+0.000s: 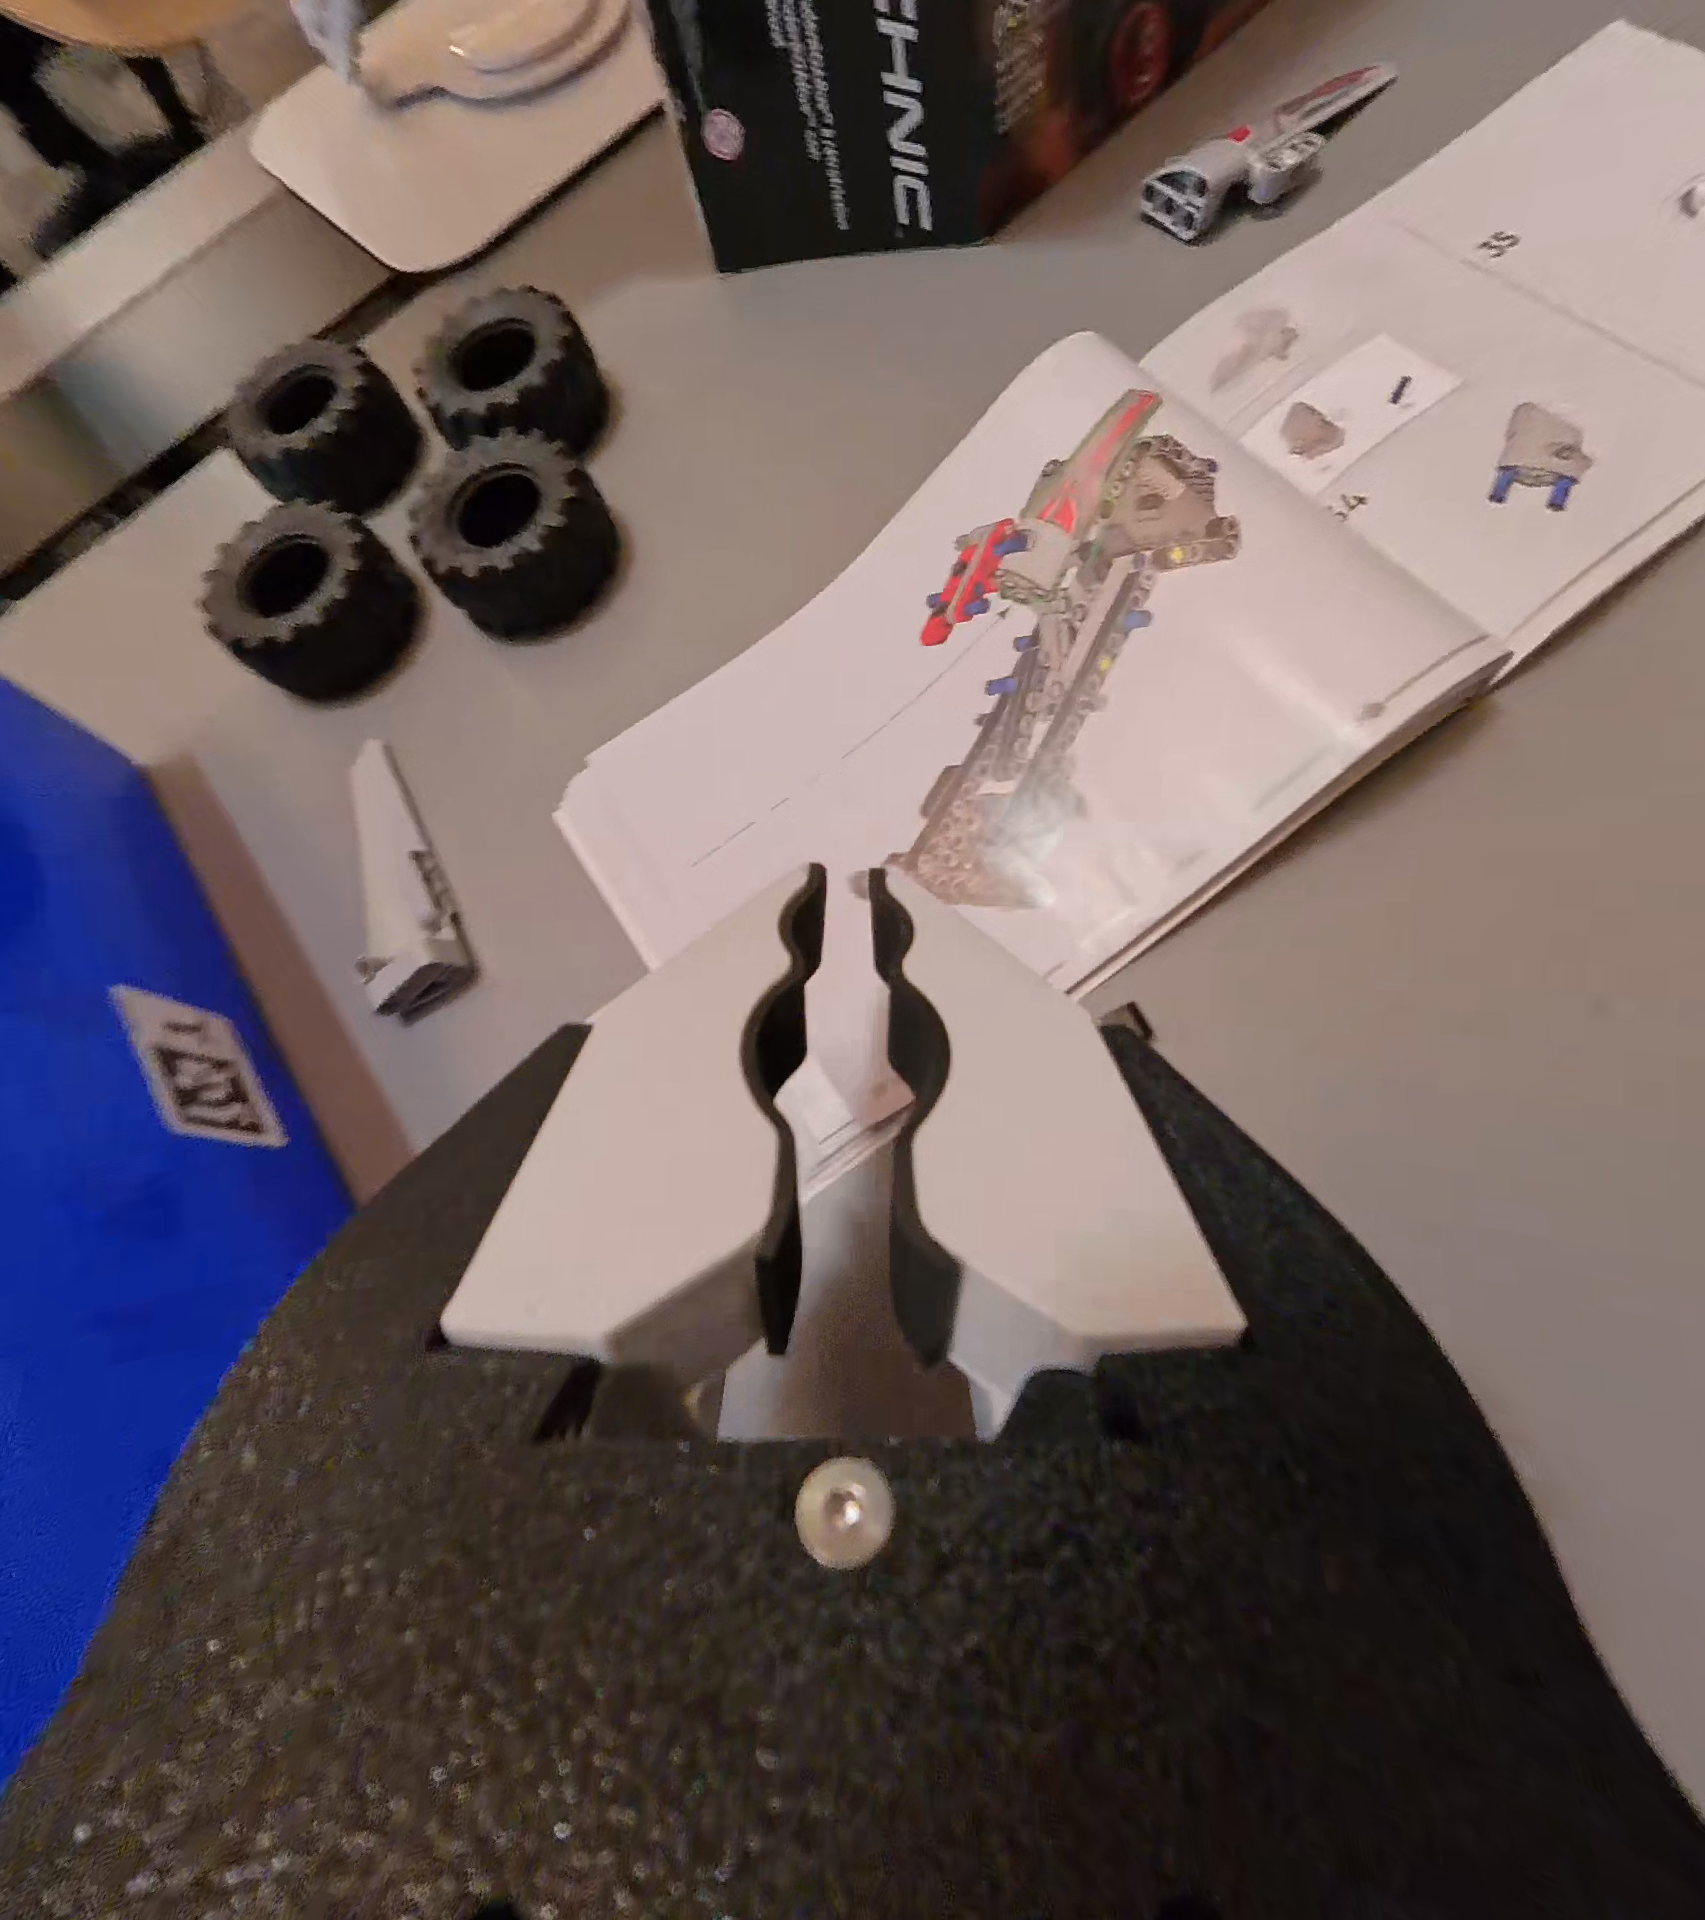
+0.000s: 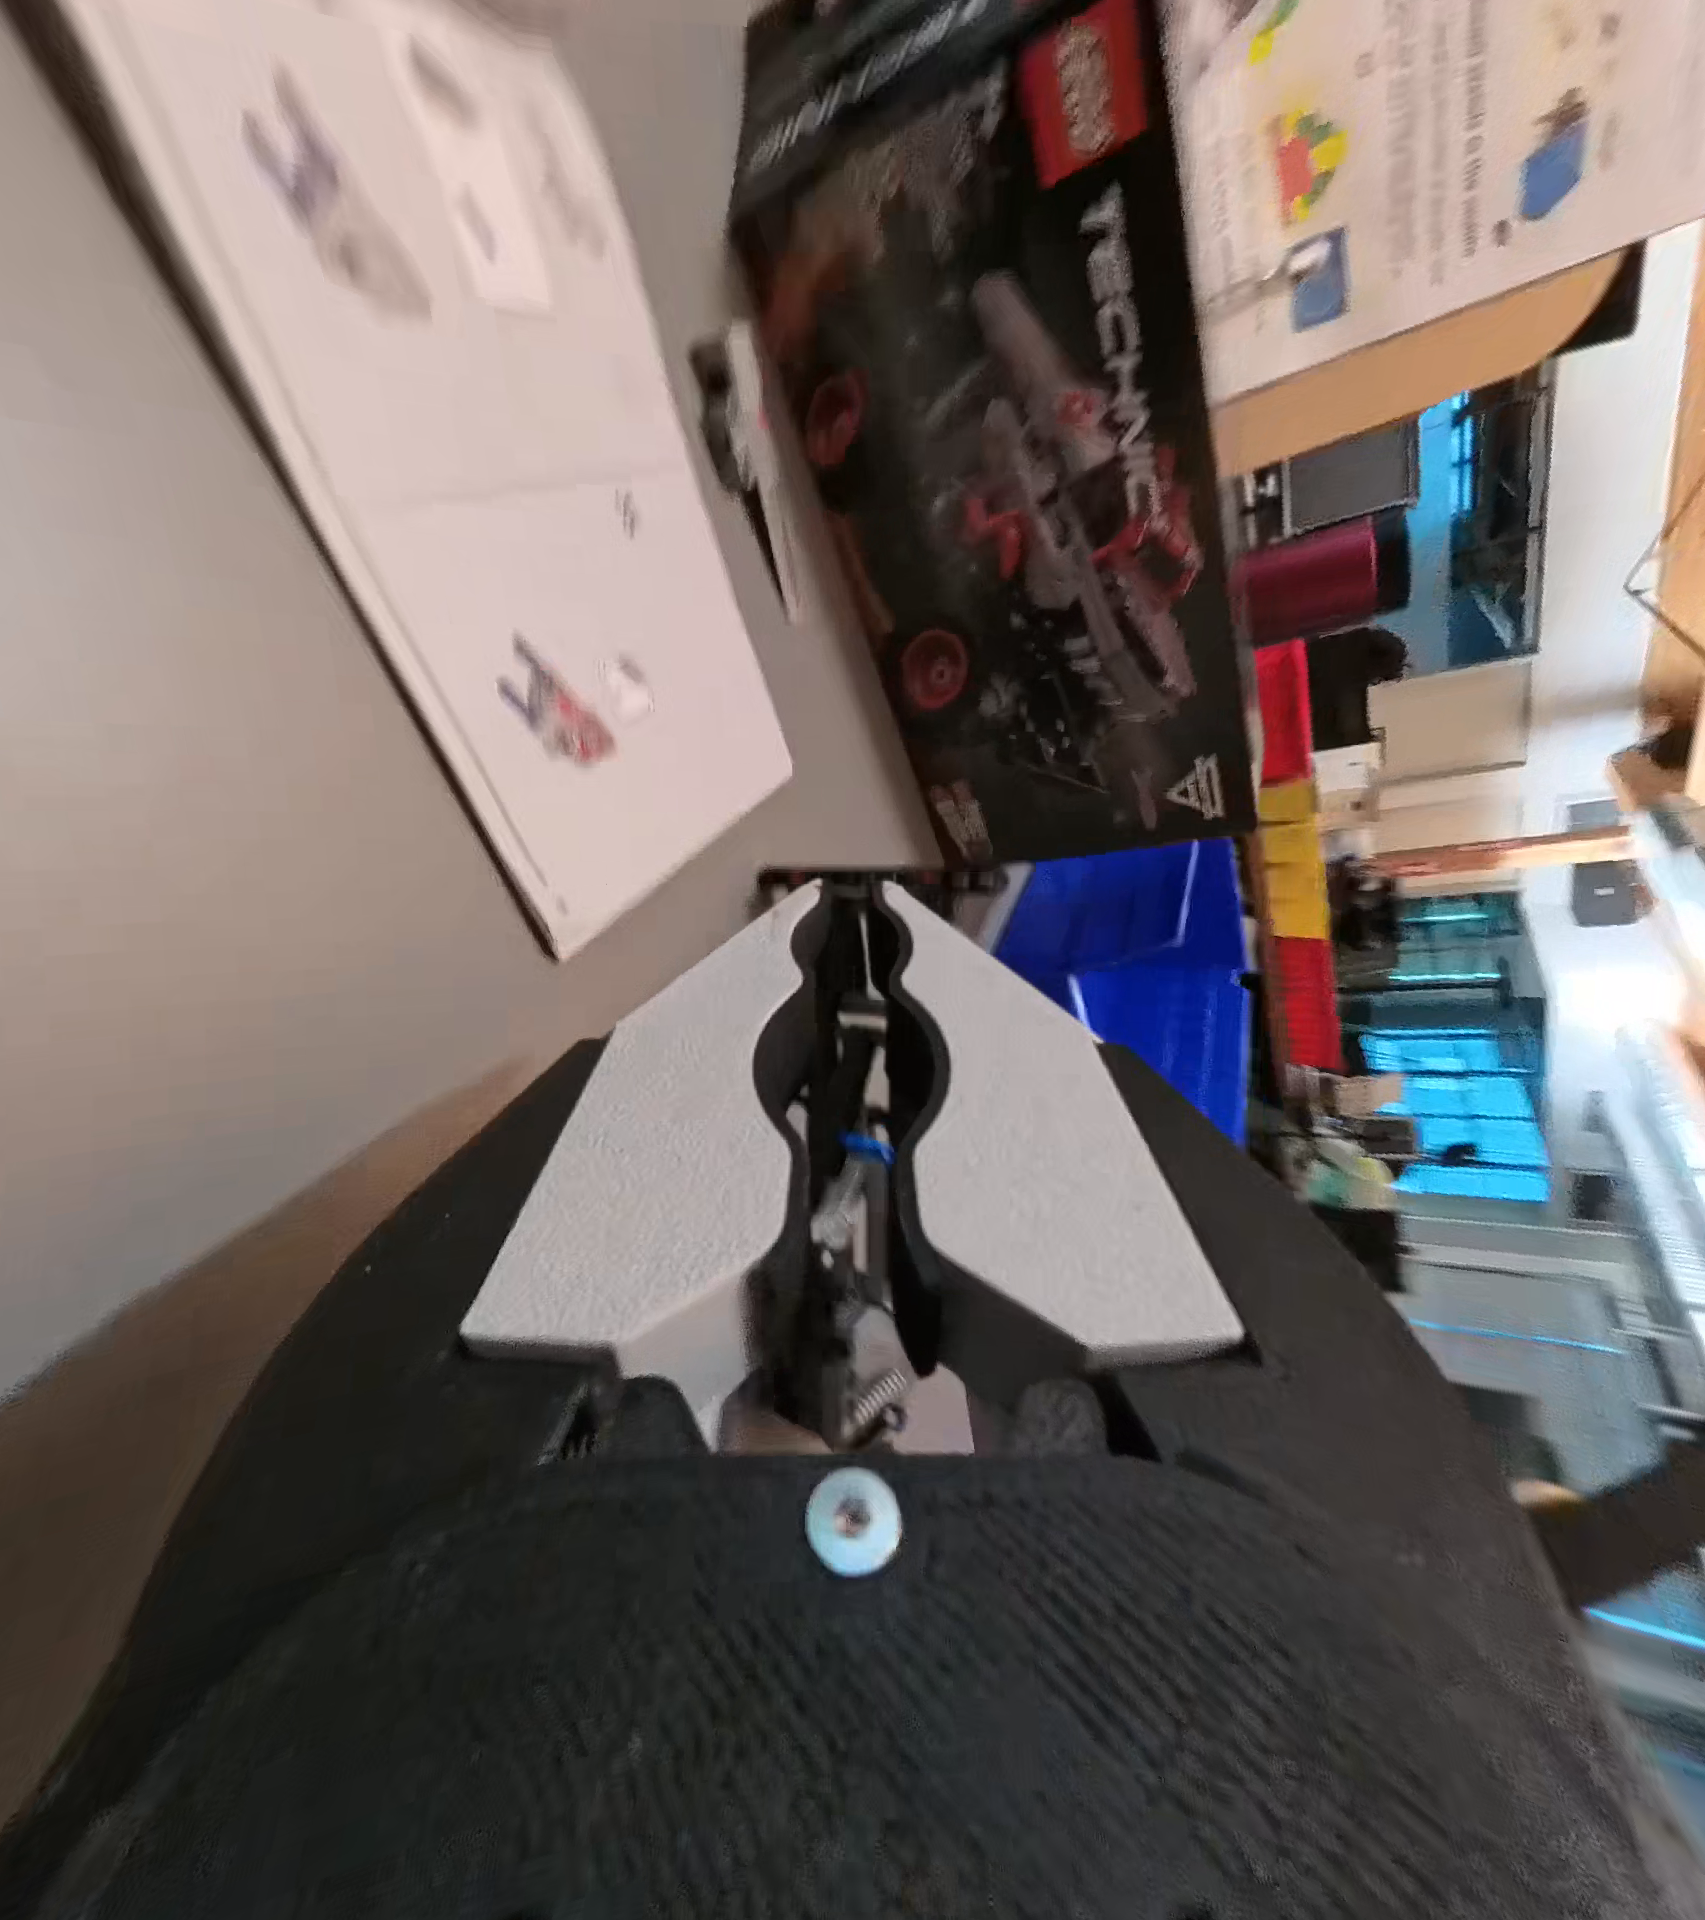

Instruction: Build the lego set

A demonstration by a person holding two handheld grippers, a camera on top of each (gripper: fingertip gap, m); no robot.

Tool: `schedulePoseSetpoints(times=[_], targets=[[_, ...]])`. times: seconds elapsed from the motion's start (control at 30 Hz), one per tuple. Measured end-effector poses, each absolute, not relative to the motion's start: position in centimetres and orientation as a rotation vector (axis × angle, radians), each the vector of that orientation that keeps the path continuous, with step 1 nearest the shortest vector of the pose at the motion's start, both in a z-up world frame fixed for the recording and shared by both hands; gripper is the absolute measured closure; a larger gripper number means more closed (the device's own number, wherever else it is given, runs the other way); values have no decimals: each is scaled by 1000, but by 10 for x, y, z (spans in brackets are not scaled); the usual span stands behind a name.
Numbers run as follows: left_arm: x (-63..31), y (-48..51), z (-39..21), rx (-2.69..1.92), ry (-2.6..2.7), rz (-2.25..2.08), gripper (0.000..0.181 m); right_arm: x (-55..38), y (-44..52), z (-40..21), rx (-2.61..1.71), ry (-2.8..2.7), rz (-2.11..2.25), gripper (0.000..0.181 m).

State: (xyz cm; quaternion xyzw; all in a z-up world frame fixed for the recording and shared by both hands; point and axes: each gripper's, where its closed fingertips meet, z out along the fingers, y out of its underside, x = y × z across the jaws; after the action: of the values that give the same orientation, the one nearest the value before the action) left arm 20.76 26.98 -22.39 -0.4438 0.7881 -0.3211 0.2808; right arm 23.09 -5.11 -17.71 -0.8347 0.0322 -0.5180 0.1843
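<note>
My left gripper (image 1: 848, 883) is shut with nothing between its fingers, hovering over the near edge of the open instruction booklet (image 1: 1243, 623). Several black tyres (image 1: 412, 488) stand to its far left. A white panel piece (image 1: 406, 883) lies left of the fingertips. A grey and red sub-assembly (image 1: 1253, 156) lies beyond the booklet. My right gripper (image 2: 853, 896) is shut on a black and grey lego frame (image 2: 848, 1195) with a spring and a blue pin. The frame runs between the fingers and is mostly hidden. The right wrist view is rolled sideways and also shows the booklet (image 2: 474, 468).
The black set box (image 1: 827, 125) stands at the back; it also shows in the right wrist view (image 2: 1014, 468), with a small assembly (image 2: 749, 436) beside it. A blue bin (image 1: 27, 1091) is close on the left. A white tray (image 1: 432, 135) sits at the far left.
</note>
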Motion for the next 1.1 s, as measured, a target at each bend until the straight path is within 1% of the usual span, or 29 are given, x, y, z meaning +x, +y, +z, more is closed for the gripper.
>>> schedulePoseSetpoints(times=[0.13, 0.3, 0.4, 0.47, 0.63, 1.1], targets=[[216, 263, -236, -1239, 2154, -880, 173, 220, 14, -178, -2185, 134, -1128, 181], [218, 269, -253, -1300, 2209, -835, 171, 238, 62, -219, -2286, 165, -1032, 181], [213, 270, -263, -1295, 2249, -822, 177, 243, 63, -251, -2427, 229, -931, 181], [212, 269, -264, -1266, 2257, -838, 181, 243, 63, -259, -2441, 269, -876, 181], [211, 270, -264, -1289, 2272, -875, 181, 242, 60, -260, -2419, 324, -836, 181], [198, 279, -265, -1313, 2330, -769, 181, 230, 65, -259, -2332, 448, -740, 181]])
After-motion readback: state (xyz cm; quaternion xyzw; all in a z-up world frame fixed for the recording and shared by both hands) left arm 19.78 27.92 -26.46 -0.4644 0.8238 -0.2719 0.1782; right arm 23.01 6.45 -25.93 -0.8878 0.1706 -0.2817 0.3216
